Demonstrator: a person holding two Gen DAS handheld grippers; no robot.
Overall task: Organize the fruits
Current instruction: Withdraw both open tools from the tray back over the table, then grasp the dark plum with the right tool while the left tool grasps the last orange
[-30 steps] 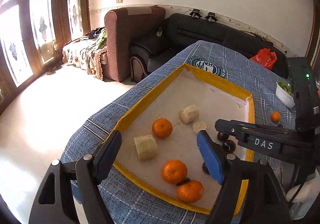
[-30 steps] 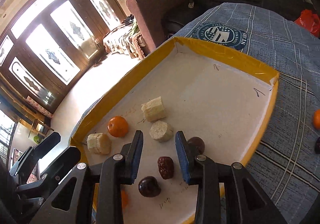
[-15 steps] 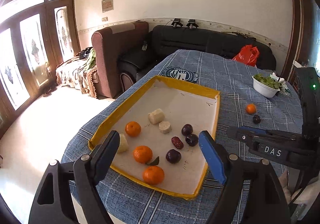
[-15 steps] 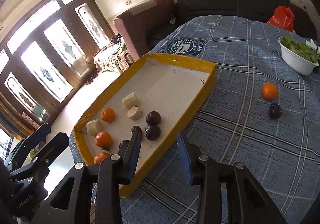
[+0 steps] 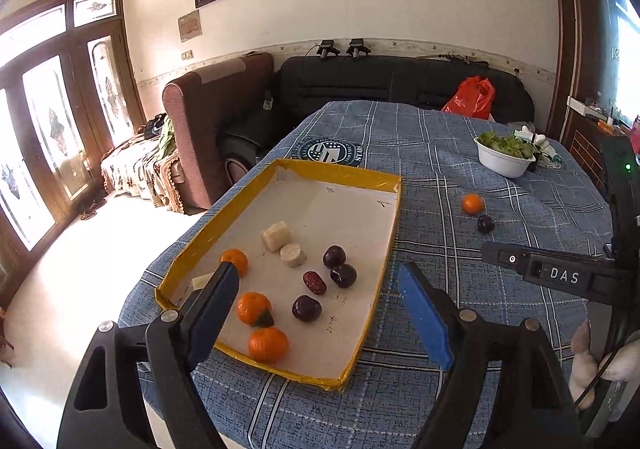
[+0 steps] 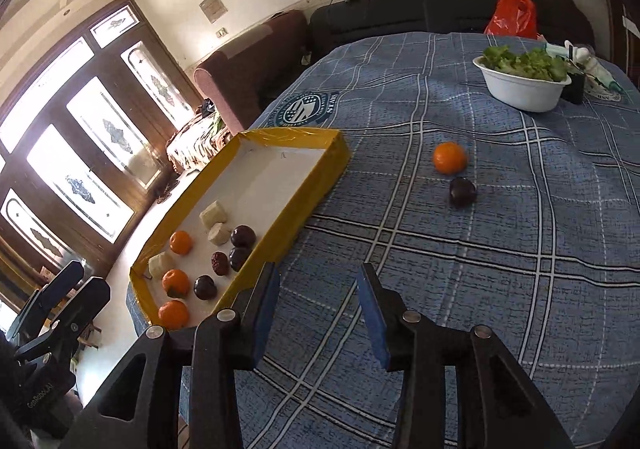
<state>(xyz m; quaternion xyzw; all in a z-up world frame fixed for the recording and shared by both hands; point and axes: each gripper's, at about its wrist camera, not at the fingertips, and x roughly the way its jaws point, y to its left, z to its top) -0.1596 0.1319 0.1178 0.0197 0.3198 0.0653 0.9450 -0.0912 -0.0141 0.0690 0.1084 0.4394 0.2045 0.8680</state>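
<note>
A yellow-rimmed tray (image 5: 384, 261) (image 6: 320, 185) on the blue plaid table holds three tangerines (image 5: 254, 307), three dark plums (image 5: 334, 256), a red date (image 5: 315, 282) and pale banana pieces (image 5: 277, 236). A loose tangerine (image 5: 473, 203) (image 6: 450, 157) and a loose plum (image 5: 485, 224) (image 6: 463, 191) lie on the cloth right of the tray. My left gripper (image 5: 320, 305) is open and empty, above the tray's near end. My right gripper (image 6: 316, 309) is open and empty, over the cloth beside the tray's near right corner.
A white bowl of greens (image 5: 505, 155) (image 6: 524, 79) stands at the table's far right. A red bag (image 5: 470, 97) lies on the black sofa behind. A brown armchair (image 5: 216, 105) stands left of the table. The table edge drops off near the tray's left side.
Both grippers have pulled back and up from the tray. The right gripper has swung right from over the date and plums to the bare cloth, bringing the loose tangerine and plum into view.
</note>
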